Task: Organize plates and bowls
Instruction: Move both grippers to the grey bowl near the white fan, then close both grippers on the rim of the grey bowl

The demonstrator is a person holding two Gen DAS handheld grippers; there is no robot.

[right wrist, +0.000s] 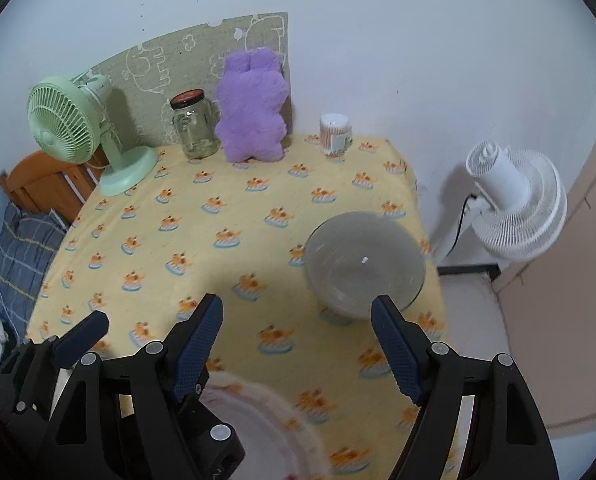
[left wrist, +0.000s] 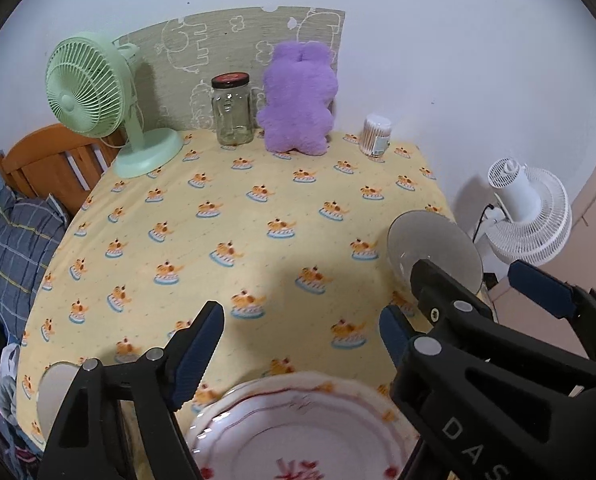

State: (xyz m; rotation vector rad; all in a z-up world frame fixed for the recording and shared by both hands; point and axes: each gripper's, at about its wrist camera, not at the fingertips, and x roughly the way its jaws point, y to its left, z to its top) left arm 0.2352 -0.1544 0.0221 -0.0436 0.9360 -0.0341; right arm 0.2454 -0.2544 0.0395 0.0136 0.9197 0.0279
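- Holding both grippers over the near part of the table [left wrist: 258,208], you have them side by side, both tilted down toward the yellow printed cloth.
- Your left gripper [left wrist: 302,344] has its jaws released and wide apart, with nothing between the pads.
- The plate [left wrist: 298,428], white with a red-trimmed scalloped rim, lies flat at the table's near edge, just below and slightly behind the left jaws, not between them.
- Your right gripper [right wrist: 298,344] is also spread wide and grasps nothing; only cloth shows between its fingers.
- The glass bowl [right wrist: 364,264] stands upright near the right edge of the table, just beyond the right gripper's right finger and apart from it; it looks motion-blurred.
- From the left wrist view the same bowl [left wrist: 434,248] sits partly hidden behind the right gripper's body.
- A pale rounded dish [left wrist: 54,392] peeks out at the near left corner behind the left gripper's finger; you cannot tell whether it is a bowl or a plate.
- Along the far edge stand a green fan [left wrist: 94,92], a glass jar [left wrist: 234,112], a purple plush toy [left wrist: 298,100] and a tub of cotton swabs [left wrist: 376,136], all well apart from both grippers.
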